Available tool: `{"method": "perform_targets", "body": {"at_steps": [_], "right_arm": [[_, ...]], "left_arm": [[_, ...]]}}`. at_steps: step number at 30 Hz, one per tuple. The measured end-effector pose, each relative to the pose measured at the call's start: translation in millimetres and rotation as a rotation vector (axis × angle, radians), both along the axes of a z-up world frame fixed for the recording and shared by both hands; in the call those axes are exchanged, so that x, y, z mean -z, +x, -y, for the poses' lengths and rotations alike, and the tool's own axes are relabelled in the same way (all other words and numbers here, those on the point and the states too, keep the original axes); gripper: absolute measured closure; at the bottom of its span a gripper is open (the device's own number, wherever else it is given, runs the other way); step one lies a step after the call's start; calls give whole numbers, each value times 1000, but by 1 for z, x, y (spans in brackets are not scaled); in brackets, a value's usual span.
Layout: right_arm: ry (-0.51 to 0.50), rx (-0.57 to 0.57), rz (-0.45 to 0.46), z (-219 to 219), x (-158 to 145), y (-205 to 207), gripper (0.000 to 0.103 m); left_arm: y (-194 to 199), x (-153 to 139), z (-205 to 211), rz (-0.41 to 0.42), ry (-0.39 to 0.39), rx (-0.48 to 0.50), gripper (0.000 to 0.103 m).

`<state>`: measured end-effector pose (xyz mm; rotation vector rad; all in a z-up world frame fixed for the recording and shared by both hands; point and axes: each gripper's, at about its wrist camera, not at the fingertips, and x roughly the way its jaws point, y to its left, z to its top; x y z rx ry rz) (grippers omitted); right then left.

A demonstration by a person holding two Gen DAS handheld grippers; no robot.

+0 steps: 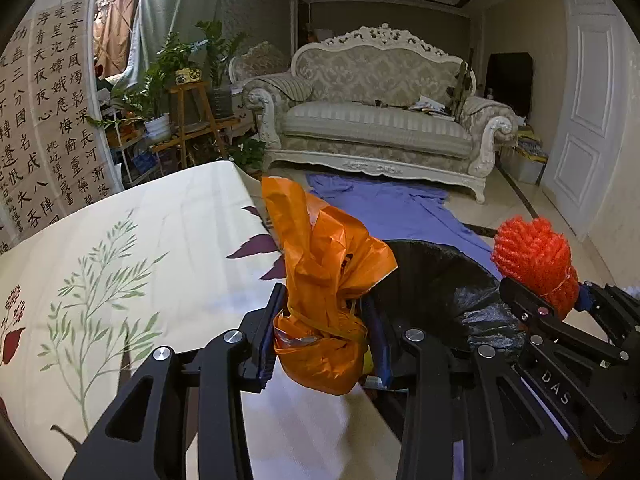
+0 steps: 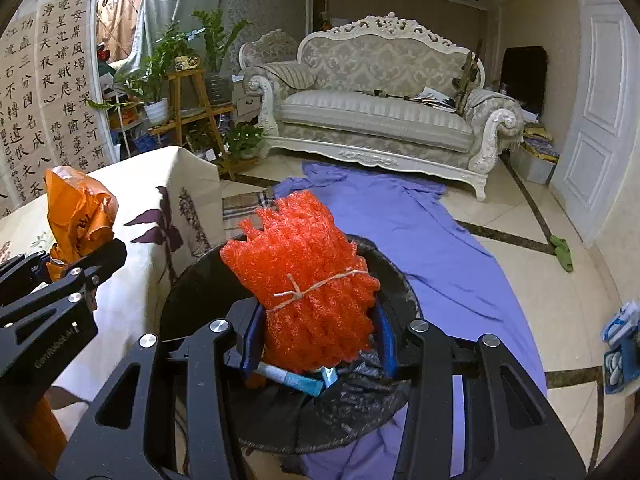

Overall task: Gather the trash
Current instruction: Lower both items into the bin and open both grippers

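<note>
My left gripper (image 1: pixel 322 344) is shut on a crumpled orange plastic bag (image 1: pixel 324 280), held over the edge of the table (image 1: pixel 120 280) beside the bin. My right gripper (image 2: pixel 316 344) is shut on a bundle of red-orange foam netting (image 2: pixel 308 276) tied with string, directly above the black-lined trash bin (image 2: pixel 384 264). A blue and white wrapper (image 2: pixel 296 380) lies in the bin under the bundle. In the left wrist view the netting (image 1: pixel 536 260) and the right gripper's frame show at the right, past the bin (image 1: pixel 432 276). In the right wrist view the orange bag (image 2: pixel 76 212) shows at the left.
The table wears a cream cloth with leaf prints. A purple sheet (image 2: pixel 420 232) is spread on the tiled floor around the bin. An ornate sofa (image 2: pixel 380 112) stands at the back, potted plants on a wooden stand (image 2: pixel 192 96) at the left, and a white door (image 2: pixel 600 100) at the right.
</note>
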<state>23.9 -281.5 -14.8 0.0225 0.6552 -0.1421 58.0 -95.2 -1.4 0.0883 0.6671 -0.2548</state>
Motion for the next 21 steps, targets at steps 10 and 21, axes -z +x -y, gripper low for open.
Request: {"method": "perform_targets", "body": {"at_steps": [10, 21], "right_arm": [[9, 19, -7, 9, 8, 21, 59], [19, 39, -22, 14, 17, 37, 59]], "left_arm": [[19, 9, 13, -28, 31, 5, 65], [34, 11, 21, -58, 48, 13, 55]]}}
